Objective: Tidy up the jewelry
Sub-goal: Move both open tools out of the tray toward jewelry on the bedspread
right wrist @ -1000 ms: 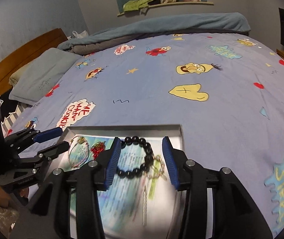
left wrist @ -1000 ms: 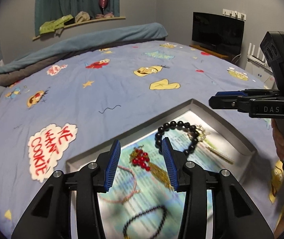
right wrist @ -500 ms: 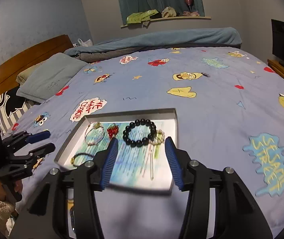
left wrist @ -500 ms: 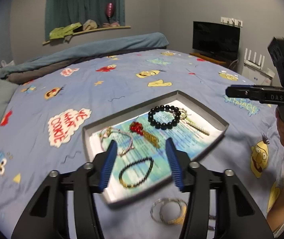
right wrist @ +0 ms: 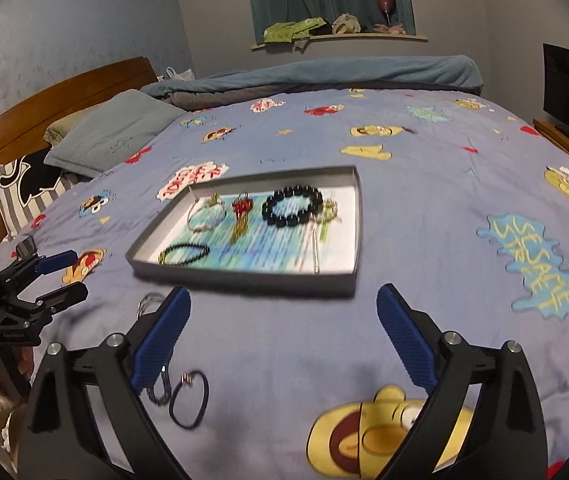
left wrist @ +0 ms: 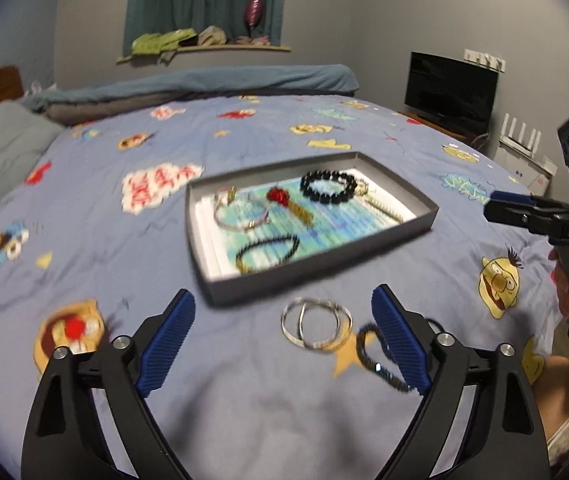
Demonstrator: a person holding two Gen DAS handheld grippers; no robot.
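A grey shallow tray (left wrist: pixel 424 222) (right wrist: pixel 354 276) lies on the bed. In it lie a black bead bracelet (left wrist: pixel 328 187) (right wrist: pixel 293 207), a red tasselled piece (left wrist: pixel 280 197) (right wrist: pixel 242 210), a thin bangle (left wrist: pixel 240 210), a small dark bracelet (left wrist: pixel 266 249) (right wrist: pixel 186 251) and a gold chain (left wrist: pixel 380 205). On the sheet in front of the tray lie silver bangles (left wrist: pixel 316 328) and dark elastic bands (left wrist: pixel 376 360) (right wrist: pixel 188 400). My left gripper (left wrist: pixel 284 340) is open and empty above the bangles. My right gripper (right wrist: pixel 280 340) is open and empty in front of the tray.
The bed has a blue cartoon-print sheet (left wrist: pixel 244 400). A pillow (right wrist: pixel 112 136) and wooden headboard (right wrist: pixel 64 92) stand at the left, a folded blanket (left wrist: pixel 204 80) at the far side. A television (left wrist: pixel 450 92) stands at the right.
Both grippers have drawn back from over the tray toward the near edge of the bed. Both jaws have opened wider. The bangles and elastic bands have come into view.
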